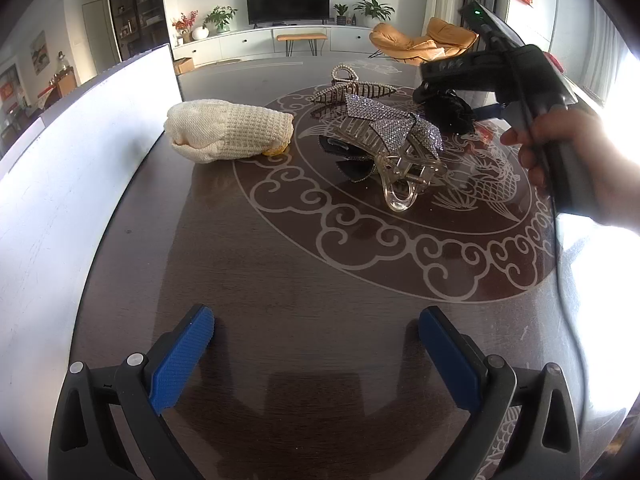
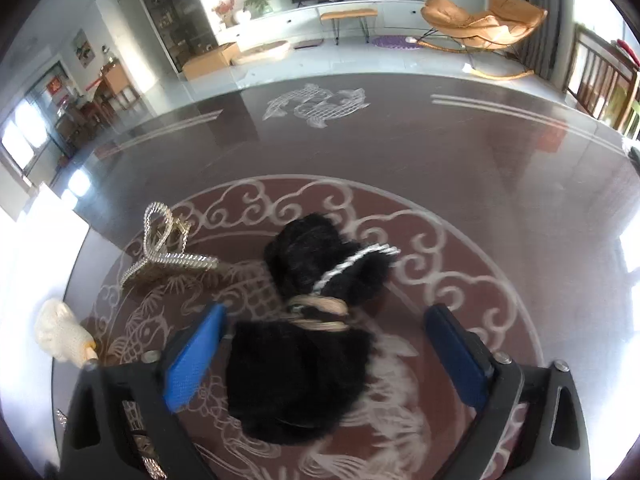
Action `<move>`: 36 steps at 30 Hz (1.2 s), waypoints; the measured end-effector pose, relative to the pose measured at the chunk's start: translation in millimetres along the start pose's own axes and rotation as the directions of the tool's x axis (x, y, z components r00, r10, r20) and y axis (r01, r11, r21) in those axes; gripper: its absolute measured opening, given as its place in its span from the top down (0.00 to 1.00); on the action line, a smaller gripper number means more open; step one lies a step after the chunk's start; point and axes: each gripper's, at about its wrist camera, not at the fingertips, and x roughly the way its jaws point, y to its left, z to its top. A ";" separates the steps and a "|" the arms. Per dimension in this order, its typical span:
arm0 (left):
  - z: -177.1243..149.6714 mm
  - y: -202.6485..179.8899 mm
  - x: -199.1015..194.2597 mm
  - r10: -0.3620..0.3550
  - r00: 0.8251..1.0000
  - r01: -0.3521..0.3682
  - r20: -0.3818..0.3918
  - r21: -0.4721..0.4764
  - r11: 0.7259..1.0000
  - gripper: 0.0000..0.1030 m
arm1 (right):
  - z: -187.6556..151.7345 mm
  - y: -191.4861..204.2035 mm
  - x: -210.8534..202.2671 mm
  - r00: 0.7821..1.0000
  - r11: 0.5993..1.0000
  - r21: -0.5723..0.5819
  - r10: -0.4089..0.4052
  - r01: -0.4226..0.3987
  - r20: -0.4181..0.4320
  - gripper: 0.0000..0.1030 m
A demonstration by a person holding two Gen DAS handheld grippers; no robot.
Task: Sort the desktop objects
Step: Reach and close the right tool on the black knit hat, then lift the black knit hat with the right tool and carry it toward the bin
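A black furry bow hair clip [image 2: 304, 344] lies on the dark patterned table, between the open jaws of my right gripper [image 2: 324, 336]; the fingers do not touch it. It also shows in the left wrist view [image 1: 450, 110], under the right gripper's body [image 1: 500, 76]. A rhinestone bow claw clip [image 1: 384, 140] lies at the table's centre. A pearl-edged gold claw clip [image 1: 352, 88] lies behind it and shows in the right wrist view [image 2: 160, 252]. A cream knitted glove [image 1: 228, 134] lies at the left, also seen in the right wrist view [image 2: 60, 330]. My left gripper [image 1: 316, 340] is open and empty above bare table.
A white board [image 1: 80, 152] stands along the table's left side. The person's hand [image 1: 568, 160] holds the right gripper at the right of the left wrist view. Beyond the table's far edge is a living room with a TV and an orange chair.
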 end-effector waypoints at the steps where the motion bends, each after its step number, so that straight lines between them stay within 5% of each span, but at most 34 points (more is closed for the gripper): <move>1: 0.6 0.2 1.1 0.000 1.000 0.000 0.000 0.000 1.000 0.00 | -3.7 8.8 -1.3 1.000 0.999 -0.046 -0.019 0.020 0.015 0.43; 3: 1.4 -0.8 2.5 -0.001 1.000 0.001 0.000 0.000 1.000 0.00 | -18.1 33.5 -4.8 1.000 0.981 -0.192 -0.023 0.026 0.016 0.54; 6: 1.1 -2.1 2.1 -0.001 1.000 0.001 0.000 0.000 1.000 0.00 | -47.5 58.3 -17.5 1.000 0.943 -0.333 0.006 0.003 0.027 0.57; 14: 0.3 -2.1 1.1 -0.017 1.000 0.017 0.005 -0.011 1.000 0.00 | -136.9 103.1 -63.2 0.984 0.849 -0.498 0.161 -0.175 -0.071 0.57; 23: -1.2 -3.8 0.9 -0.013 1.000 0.013 0.003 -0.008 1.000 0.00 | -167.8 24.8 -94.3 1.000 0.957 -0.291 -0.012 0.016 0.017 0.56; 30: -1.9 -5.8 0.9 -0.005 1.000 0.005 0.000 -0.002 1.000 0.00 | -177.6 -7.4 -106.8 0.999 0.976 -0.213 -0.029 0.037 0.039 0.16; 36: -1.1 -4.9 1.7 -0.004 1.000 0.004 0.000 -0.002 1.000 0.00 | -183.9 -8.7 -103.4 0.996 0.977 -0.199 -0.057 0.069 0.066 0.02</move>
